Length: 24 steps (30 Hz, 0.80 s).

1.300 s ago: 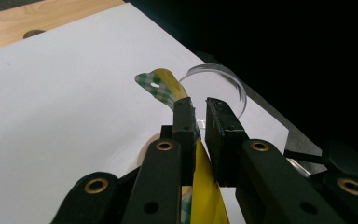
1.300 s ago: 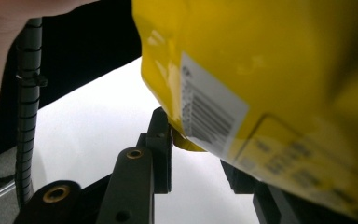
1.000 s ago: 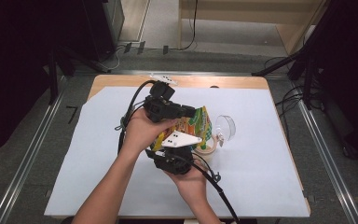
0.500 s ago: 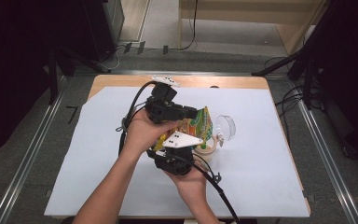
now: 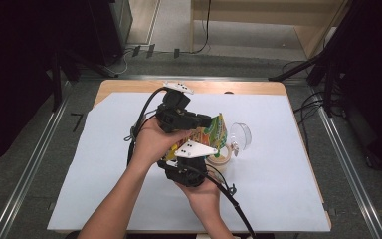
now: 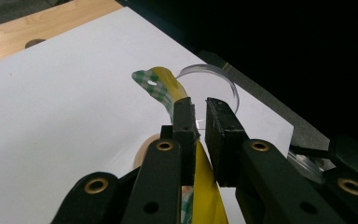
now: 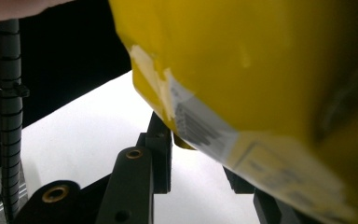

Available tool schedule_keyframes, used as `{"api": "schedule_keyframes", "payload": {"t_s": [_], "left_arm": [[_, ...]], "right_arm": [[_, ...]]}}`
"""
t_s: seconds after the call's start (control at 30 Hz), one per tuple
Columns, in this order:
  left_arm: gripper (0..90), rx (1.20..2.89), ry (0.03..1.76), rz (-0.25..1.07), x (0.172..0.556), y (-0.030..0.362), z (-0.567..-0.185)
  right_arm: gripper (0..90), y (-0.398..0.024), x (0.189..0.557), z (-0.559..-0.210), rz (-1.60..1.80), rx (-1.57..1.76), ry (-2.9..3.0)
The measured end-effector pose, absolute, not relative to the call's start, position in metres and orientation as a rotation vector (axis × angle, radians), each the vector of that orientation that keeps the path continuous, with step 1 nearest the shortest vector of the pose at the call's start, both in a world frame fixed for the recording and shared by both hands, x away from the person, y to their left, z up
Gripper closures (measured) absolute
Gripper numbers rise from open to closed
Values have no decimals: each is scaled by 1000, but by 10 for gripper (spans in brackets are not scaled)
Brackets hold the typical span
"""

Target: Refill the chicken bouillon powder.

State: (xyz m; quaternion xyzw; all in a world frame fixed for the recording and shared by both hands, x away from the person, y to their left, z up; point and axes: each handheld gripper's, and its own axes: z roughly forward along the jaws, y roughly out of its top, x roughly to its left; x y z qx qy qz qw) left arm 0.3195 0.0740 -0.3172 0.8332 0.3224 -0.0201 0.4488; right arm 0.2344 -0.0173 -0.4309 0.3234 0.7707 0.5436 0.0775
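bags: just one, a yellow snack bag held up off the white sheet, mid-table, between both grippers
other stuff: one roll of tape and one clear round lid, both just to the right of the bag
left gripper: jaws pinched nearly together on the bag's green-checked top edge
right gripper: clamped round the bag's bottom end, jaws partly closed on it
room: loads of bare sheet to the left and near side; the lid sits close to the sheet's right part, wooden table strip at the far edge
hands: both close together; left hand on top reaching across, right hand underneath, forearms coming from the bottom edge
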Motion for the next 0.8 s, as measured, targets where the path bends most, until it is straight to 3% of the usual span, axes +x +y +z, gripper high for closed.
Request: {"api": "schedule_keyframes", "payload": {"t_s": [0.8], "left_arm": [[830, 2059, 808, -65, 322, 75, -319]], "right_arm": [[682, -17, 235, -432, 1633, 968, 2307]]}}
